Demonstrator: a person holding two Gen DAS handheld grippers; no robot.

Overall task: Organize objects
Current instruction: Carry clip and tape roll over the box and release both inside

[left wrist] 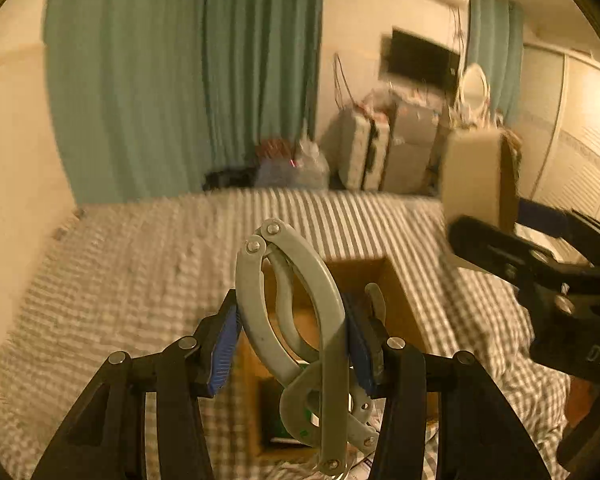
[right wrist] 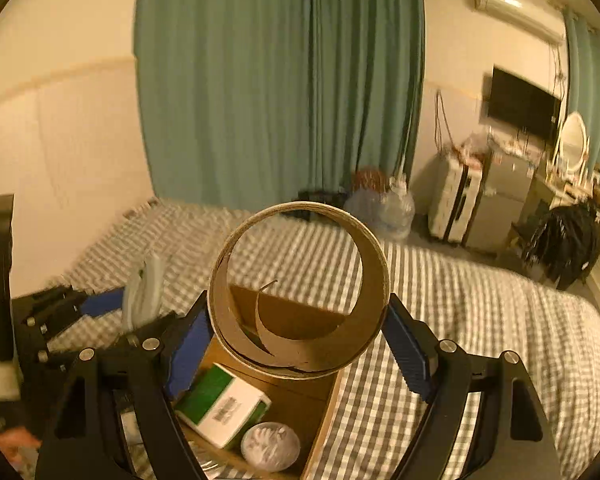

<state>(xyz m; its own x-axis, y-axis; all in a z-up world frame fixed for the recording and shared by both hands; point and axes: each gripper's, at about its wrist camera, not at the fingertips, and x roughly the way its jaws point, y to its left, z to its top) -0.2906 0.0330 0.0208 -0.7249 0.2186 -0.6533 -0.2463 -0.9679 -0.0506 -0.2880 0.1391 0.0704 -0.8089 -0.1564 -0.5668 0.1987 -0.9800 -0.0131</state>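
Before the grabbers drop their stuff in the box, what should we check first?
1. Left gripper has a firm hold on the grey metal tool: ok, both blue pads press on it.
2. Right gripper holds the cardboard tape ring: ok, squeezed from both sides.
3. Cardboard box is open on the checked bed cover: ok.
4. Room left in the box: ok, a bare patch of floor shows beside the green and white carton and the round silver thing.
5. Both grippers are right over the box: cannot tell.
6. Grippers clear of each other: ok, they are apart.
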